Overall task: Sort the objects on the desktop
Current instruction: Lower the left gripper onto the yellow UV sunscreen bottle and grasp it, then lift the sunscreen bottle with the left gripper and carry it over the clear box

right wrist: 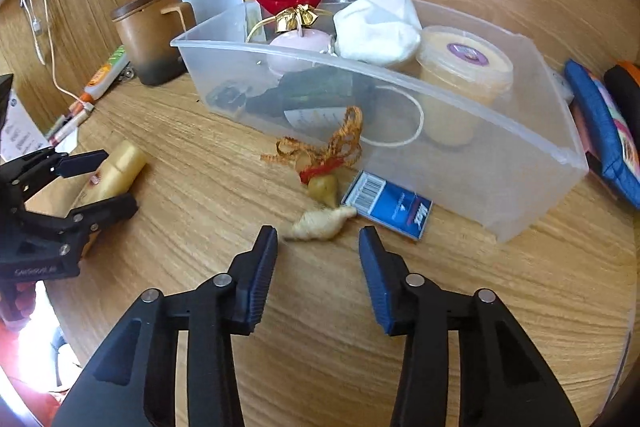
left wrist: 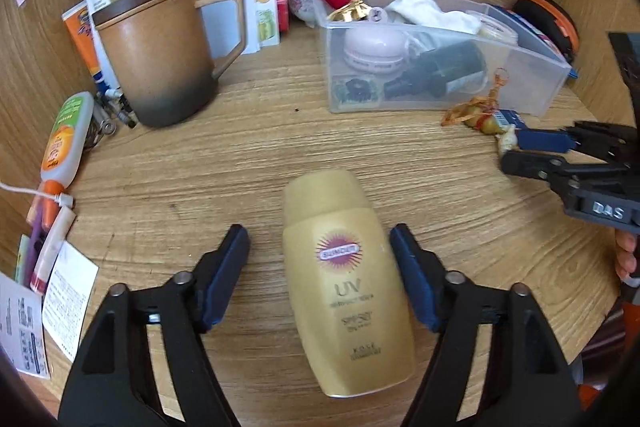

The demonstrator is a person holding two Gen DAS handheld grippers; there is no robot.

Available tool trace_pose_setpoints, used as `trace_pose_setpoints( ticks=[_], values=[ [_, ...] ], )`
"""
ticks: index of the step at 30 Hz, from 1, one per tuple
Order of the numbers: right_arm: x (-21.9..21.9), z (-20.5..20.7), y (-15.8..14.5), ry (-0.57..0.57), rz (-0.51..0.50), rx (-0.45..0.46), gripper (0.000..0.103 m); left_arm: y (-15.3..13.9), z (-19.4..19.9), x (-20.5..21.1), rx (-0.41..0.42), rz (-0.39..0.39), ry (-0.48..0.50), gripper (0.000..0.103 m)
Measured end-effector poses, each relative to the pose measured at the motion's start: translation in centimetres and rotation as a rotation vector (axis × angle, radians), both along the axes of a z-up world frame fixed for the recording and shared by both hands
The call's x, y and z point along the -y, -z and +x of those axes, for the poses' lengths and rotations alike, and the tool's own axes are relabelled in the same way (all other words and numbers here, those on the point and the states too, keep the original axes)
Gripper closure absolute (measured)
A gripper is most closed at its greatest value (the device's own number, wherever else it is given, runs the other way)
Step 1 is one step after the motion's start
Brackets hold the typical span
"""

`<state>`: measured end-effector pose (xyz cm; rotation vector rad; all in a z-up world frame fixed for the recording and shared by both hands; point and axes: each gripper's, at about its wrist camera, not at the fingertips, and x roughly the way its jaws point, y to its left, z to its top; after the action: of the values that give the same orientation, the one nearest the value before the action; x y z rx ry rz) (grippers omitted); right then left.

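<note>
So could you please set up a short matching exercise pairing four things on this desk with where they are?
Things:
1. sunscreen bottle
2. mug
3. yellow tub
4. blue card

Places:
A. inside the clear bin
B. flat on the desk against the bin's front
C. lying between the left hand-held gripper's fingers
D. upright, lidded, left of the bin

Pairs: 1-C, 2-D, 3-A, 4-B

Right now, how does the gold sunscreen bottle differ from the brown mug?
The gold sunscreen bottle lies on its side; the brown mug stands upright. The bottle is plain gold with printed lettering; the mug is brown, darkening to grey at its base, and has a handle. The bottle lies between the open fingers of the left hand-held gripper; the mug stands apart. Both rest on the wooden desk.
</note>
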<state>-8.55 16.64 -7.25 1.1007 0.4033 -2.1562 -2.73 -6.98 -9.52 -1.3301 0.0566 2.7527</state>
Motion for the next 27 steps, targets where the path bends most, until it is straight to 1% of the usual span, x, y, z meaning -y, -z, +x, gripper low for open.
trace_pose_setpoints(
  ticks=[1,3,5,6,9,11,13,16,21,27],
  values=[
    [0.3,0.0,0.0,0.000,0.006,-0.007,0.067,0.0,0.0,-0.1,-0.003,-0.001,0.012,0.040],
    [0.5,0.1,0.0,0.001,0.014,-0.021,0.069,0.0,0.1,-0.4,-0.005,0.002,0.033,0.049],
    [0.8,0.2,0.0,-0.002,0.021,-0.036,0.074,0.0,0.1,-0.6,-0.005,0.001,0.041,0.051],
    [0.8,0.2,0.0,0.000,0.017,-0.034,0.074,0.0,0.0,-0.6,-0.005,0.004,0.042,0.053],
    [1.0,0.2,0.0,0.001,0.014,-0.044,0.075,-0.1,-0.1,-0.5,-0.004,0.007,0.044,0.054],
    [1.1,0.3,0.1,-0.002,0.014,-0.048,0.077,-0.2,-0.1,-0.5,-0.004,0.024,0.043,0.054],
    [1.2,0.5,0.0,-0.010,0.013,-0.055,0.079,-0.4,0.0,-0.5,-0.011,0.035,0.039,0.054],
    [1.3,0.8,-0.1,-0.025,0.010,-0.062,0.079,-0.9,0.1,-0.7,-0.029,0.051,0.036,0.054],
    [1.4,1.8,-0.9,-0.050,-0.007,-0.089,0.079,-2.6,0.3,-1.1,-0.074,0.065,0.036,0.055],
    [0.7,3.1,-2.7,-0.070,-0.049,-0.124,0.079,-4.6,0.6,-1.9,-0.128,0.079,0.037,0.056]
  ],
)
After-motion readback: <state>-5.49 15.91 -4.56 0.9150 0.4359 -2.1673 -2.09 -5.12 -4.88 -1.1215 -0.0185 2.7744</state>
